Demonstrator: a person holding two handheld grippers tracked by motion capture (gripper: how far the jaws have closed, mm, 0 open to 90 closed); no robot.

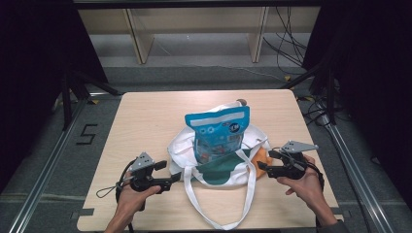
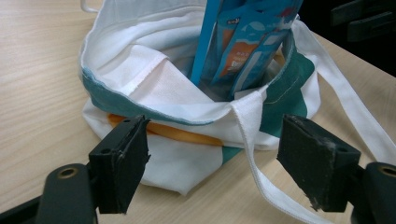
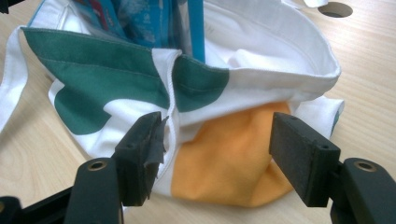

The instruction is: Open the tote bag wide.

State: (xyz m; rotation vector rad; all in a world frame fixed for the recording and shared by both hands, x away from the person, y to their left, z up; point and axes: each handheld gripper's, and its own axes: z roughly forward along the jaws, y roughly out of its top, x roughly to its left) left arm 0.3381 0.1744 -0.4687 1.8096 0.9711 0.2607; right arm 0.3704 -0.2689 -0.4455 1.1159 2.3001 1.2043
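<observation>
The white cloth tote bag with green and orange patches (image 1: 221, 165) sits slumped at frame centre, the blue plastic snack pouch (image 1: 217, 133) standing upright in its mouth. The left gripper (image 1: 170, 183) and right gripper (image 1: 265, 167) flank it, jaws spread, empty. Risk: tugging the limp rim could topple the pouch.

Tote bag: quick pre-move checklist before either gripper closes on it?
1. Left gripper open: ok, jaws apart, facing the tote bag rim and strap.
2. Right gripper open: ok, jaws straddle the orange patch.
3. Cloth between the jaws: cannot tell; bag edge sits just beyond them in both gripper views.
4. Blue packet seated in bag: ok, upright, top half sticks out.
5. Strap clear of hands: ok, the loop lies on the table between them.
6. Bag mouth open: ok, the rim gapes around the packet.
</observation>
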